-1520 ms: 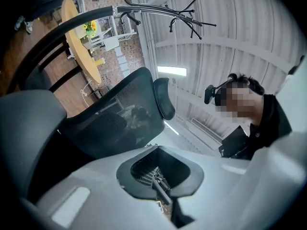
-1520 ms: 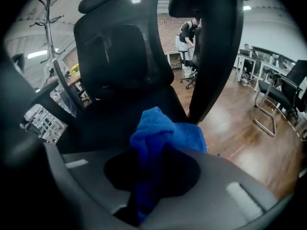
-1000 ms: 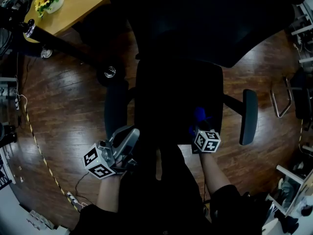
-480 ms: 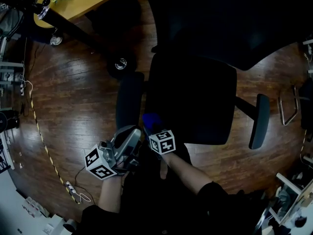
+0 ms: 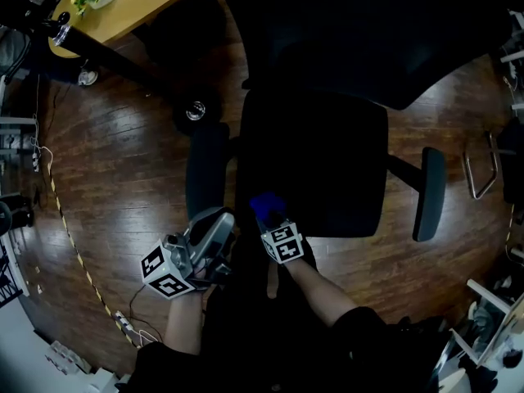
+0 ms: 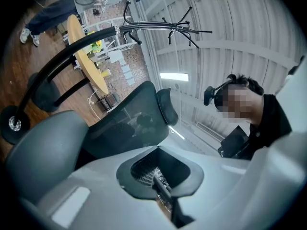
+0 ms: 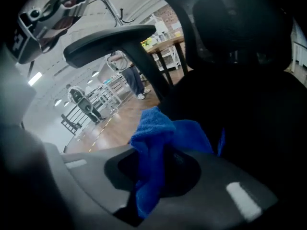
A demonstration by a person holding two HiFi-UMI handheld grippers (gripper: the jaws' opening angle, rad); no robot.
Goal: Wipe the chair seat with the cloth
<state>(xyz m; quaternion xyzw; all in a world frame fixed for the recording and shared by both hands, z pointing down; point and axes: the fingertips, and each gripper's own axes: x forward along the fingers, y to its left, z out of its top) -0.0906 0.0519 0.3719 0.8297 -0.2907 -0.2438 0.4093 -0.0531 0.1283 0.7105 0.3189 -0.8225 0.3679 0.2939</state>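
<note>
1. Cloth, blue, sits at the front left edge of the chair seat, clenched in my right claw; a second ago it was front right.
2. Only the left gripper view shows my left claw closed on nothing.
3. The seat's surface is too dark to read.
</note>
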